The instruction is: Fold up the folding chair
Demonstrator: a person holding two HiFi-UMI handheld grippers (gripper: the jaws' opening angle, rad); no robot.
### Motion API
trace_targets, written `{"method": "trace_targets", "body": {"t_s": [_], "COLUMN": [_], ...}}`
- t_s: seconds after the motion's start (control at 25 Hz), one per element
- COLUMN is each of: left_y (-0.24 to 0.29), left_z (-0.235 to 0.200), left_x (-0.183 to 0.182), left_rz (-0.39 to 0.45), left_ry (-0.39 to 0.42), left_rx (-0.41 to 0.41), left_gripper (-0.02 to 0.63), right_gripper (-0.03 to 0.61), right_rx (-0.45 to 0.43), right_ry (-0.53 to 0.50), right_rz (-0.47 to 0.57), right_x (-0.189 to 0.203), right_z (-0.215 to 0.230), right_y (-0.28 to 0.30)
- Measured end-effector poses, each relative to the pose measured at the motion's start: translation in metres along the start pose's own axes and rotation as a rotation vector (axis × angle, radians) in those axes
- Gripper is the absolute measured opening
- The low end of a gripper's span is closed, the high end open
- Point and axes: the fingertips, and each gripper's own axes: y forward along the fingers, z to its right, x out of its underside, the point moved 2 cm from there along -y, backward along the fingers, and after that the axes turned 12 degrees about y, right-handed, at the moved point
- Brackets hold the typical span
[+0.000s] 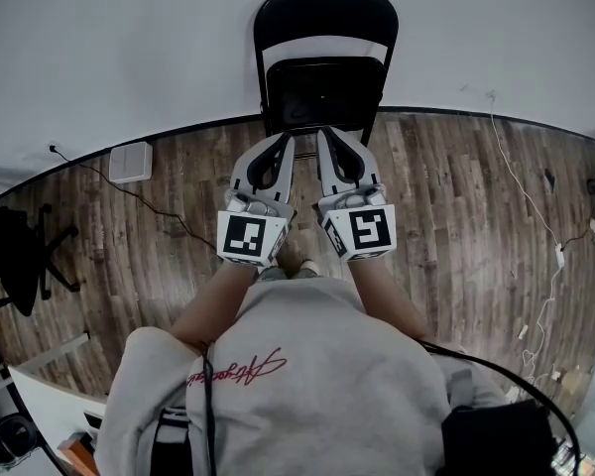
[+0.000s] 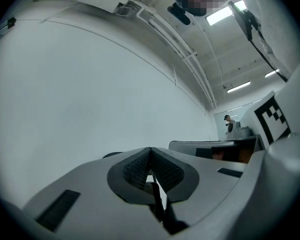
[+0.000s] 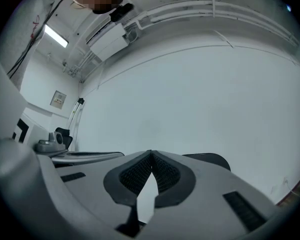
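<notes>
Black ribbed rubber pads (image 2: pixel 136 171) of the left gripper (image 2: pixel 150 150) are seen pressed together tip to tip, with nothing between them. The same is seen on the right gripper (image 3: pixel 151 153): pads closed, empty. Both grippers are held side by side, roughly level, with the tips aimed at the black metal folding chair (image 1: pixel 324 87). The chair is stood against the white wall (image 1: pixel 129 48) at the far edge of the wood-plank floor (image 1: pixel 456 206). Its seat looks tipped up toward the backrest, so it is judged folded or close to it, though this cannot be confirmed from this angle. Contact between tips and chair cannot be told; in the head view the tips overlap the seat's lower edge. Main risk: the chair is gripped by nothing, so if the frame is not fully collapsed it could be dropped back open, or its feet could be slid out along the planks. A nudge from the closed tips could also knock it sideways. The jaws would have to be reopened before any catch, so a fall would likely be missed.
</notes>
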Motion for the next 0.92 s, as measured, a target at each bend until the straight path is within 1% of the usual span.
{"method": "trace_targets", "body": {"t_s": [0.16, 0.4, 0.76, 0.92], "left_y": [-0.004, 0.001, 0.006, 0.01], "left_z": [0.004, 0.001, 0.009, 0.014], "left_x": [0.004, -0.001, 0.001, -0.004], "left_rz": [-0.023, -0.013, -0.015, -0.001], "left_ry": [-0.008, 0.004, 0.0, 0.001], "left_rx": [-0.005, -0.014, 0.011, 0.024], "left_gripper": [0.015, 0.015, 0.015, 0.015], "right_gripper": [0.015, 0.015, 0.015, 0.015], "right_rx": [-0.011, -0.029, -0.013, -0.007], "right_ry": [0.025, 0.042, 0.048, 0.044], "right_rz": [-0.008, -0.022, -0.031, -0.038], "right_x": [0.0, 0.002, 0.004, 0.005], "right_z": [0.002, 0.004, 0.008, 0.013], "right_y": [-0.002, -0.002, -0.007, -0.011]}}
